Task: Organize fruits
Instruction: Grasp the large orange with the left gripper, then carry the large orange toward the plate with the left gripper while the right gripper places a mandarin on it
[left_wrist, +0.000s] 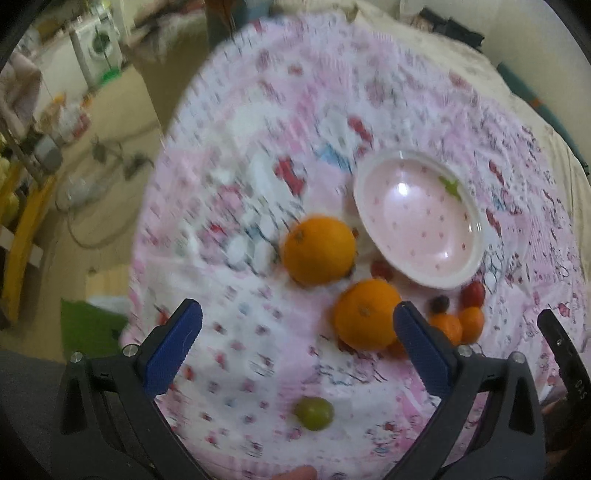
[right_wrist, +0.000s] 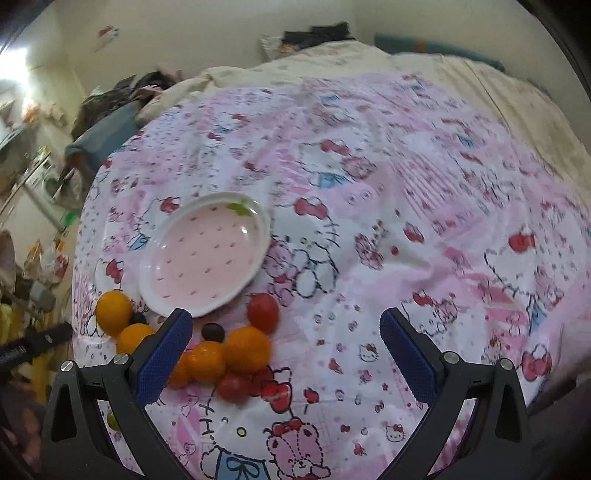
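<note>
A pink strawberry-shaped plate (left_wrist: 476, 258) (right_wrist: 155, 291) lies empty on the pink cartoon-print cloth. In the left wrist view two oranges (left_wrist: 319, 251) (left_wrist: 364, 314) sit beside it, with small tangerines (left_wrist: 471, 323), a red cherry tomato (left_wrist: 472, 293), a dark grape (left_wrist: 439, 303) and a green grape (left_wrist: 314, 412). My left gripper (left_wrist: 297, 341) is open and empty above the cloth, short of the fruit. My right gripper (right_wrist: 286, 347) is open and empty over tangerines (right_wrist: 247, 349) (right_wrist: 205, 360), red tomatoes (right_wrist: 263, 311) (right_wrist: 232, 386) and a dark grape (right_wrist: 213, 331).
The cloth (right_wrist: 406, 221) covers a bed with a cream blanket (right_wrist: 461, 85) behind. A washing machine (left_wrist: 98, 48) and floor clutter lie left of the bed. The right gripper's finger (left_wrist: 561, 354) shows at the left view's right edge.
</note>
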